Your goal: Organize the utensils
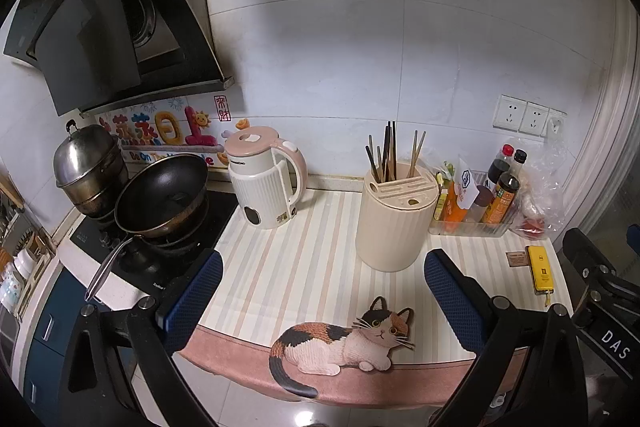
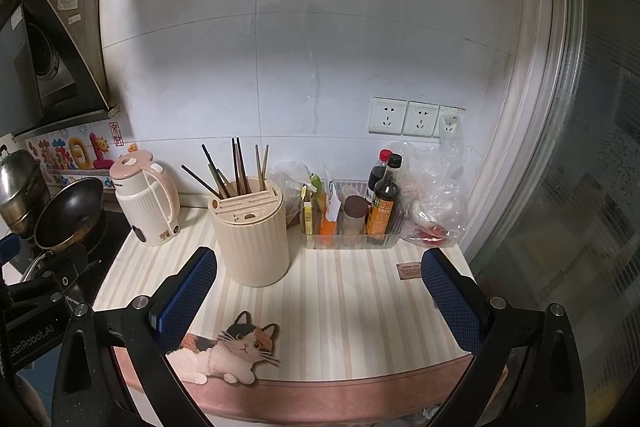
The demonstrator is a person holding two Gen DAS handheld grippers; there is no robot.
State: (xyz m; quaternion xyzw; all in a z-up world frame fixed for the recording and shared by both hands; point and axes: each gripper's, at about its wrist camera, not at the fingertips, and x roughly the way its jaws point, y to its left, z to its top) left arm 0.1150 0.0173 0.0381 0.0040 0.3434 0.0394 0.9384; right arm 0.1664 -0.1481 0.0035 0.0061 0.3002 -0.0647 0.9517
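Chopsticks (image 1: 387, 153) stand in the cream utensil holder (image 1: 394, 223) just beyond and between the spread, empty jaws of the left gripper (image 1: 324, 287), so that sorting looks done from the left wrist view. From the right wrist view, the right gripper (image 2: 318, 291) also gapes empty, the holder sitting ahead near its left jaw; no loose utensil shows on the striped mat (image 2: 352, 307), so little seems left.
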